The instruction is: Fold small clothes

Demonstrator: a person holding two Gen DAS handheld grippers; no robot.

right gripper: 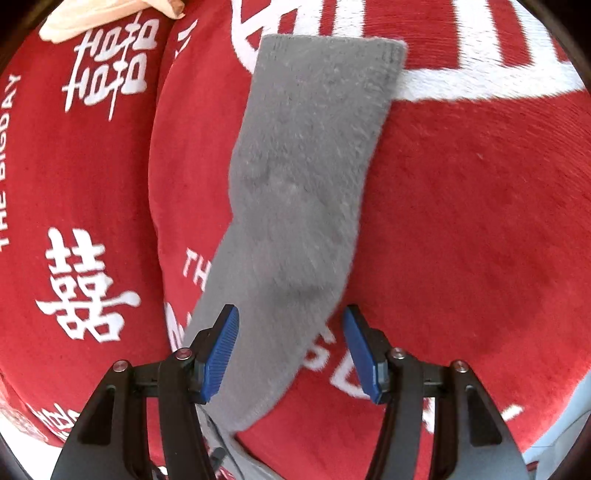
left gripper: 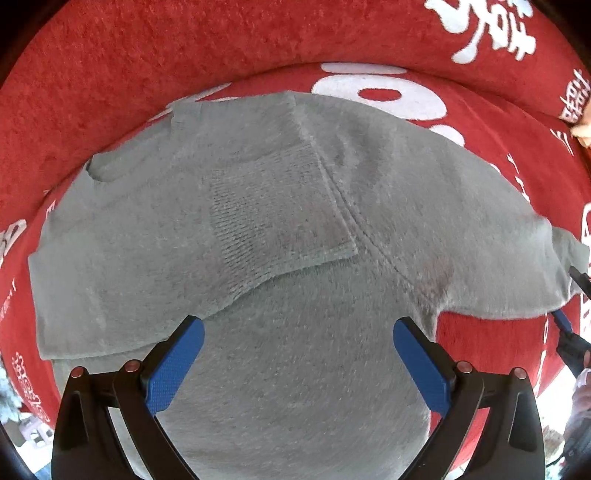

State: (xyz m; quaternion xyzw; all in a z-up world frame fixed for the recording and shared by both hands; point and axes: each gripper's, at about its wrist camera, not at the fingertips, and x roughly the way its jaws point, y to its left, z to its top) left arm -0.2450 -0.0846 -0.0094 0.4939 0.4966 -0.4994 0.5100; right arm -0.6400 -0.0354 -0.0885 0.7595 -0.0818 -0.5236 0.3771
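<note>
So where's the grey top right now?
The grey top lies spread on the red blanket, filling the left wrist view; in the right wrist view, one sleeve runs between the open right claw.

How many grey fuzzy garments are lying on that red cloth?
1. The grey fuzzy garment lies spread on the red cloth with white lettering, one sleeve folded across its middle, the other stretched out ahead of the right claw. Others may lie out of view.

a red blanket [left gripper: 147, 74] with white lettering carries a grey shirt [left gripper: 277, 221], one sleeve [right gripper: 306, 166] out, and a cream cloth [right gripper: 92, 18].
</note>
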